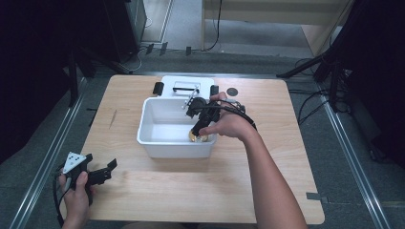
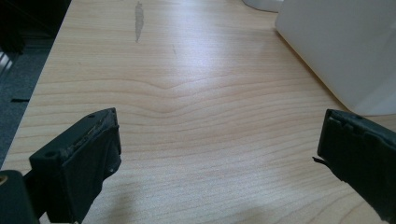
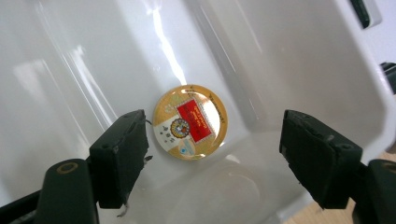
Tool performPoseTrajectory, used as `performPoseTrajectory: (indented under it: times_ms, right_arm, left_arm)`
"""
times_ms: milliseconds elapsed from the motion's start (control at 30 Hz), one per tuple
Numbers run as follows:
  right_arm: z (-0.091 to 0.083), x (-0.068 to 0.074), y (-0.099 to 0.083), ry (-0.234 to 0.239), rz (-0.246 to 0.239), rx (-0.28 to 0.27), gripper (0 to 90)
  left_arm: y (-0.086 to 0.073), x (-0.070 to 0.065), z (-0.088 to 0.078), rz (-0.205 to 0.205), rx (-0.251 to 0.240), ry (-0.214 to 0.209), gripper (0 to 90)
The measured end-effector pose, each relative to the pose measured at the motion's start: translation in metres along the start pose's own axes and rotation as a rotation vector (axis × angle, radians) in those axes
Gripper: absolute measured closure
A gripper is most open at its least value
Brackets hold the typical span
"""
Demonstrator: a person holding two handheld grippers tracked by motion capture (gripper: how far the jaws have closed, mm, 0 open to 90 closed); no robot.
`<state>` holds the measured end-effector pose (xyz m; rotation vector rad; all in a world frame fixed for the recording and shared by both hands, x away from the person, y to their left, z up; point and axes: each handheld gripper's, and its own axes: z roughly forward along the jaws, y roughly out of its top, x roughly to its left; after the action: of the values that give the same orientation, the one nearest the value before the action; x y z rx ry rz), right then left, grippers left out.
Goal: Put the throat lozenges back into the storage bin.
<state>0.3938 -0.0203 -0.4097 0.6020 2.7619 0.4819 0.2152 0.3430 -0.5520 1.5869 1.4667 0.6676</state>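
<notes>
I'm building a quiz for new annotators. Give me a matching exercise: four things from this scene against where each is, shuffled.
1 gold tin
2 white bin
3 left gripper
4 right gripper

a middle of the table
b over the table's near left corner
c on the bin's floor
d reaching down into the bin

Pairs: 1c, 2a, 3b, 4d

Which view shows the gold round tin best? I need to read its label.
The right gripper view: the gold round tin lies face-up in the white bin, its red label plain between open jaws. The high view shows a gold sliver under the right gripper. The left gripper view shows bare table.
</notes>
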Motion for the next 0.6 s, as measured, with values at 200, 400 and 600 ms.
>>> performPoseTrajectory:
  times_ms: [200,400,600]
  right_arm:
    - [-0.023,-0.008,-0.008,0.008,0.119,-0.061,24.6]
    - [-0.044,-0.013,-0.025,0.014,0.192,-0.128,24.1]
    - [-0.056,-0.021,-0.051,0.001,0.26,-0.17,23.8]
  left_arm:
    - [0.0,0.0,0.0,-0.001,-0.004,0.002,0.0]
    - [0.0,-0.001,0.0,0.0,-0.004,0.006,0.0]
    - [0.0,-0.001,0.0,0.004,-0.001,0.007,0.0]
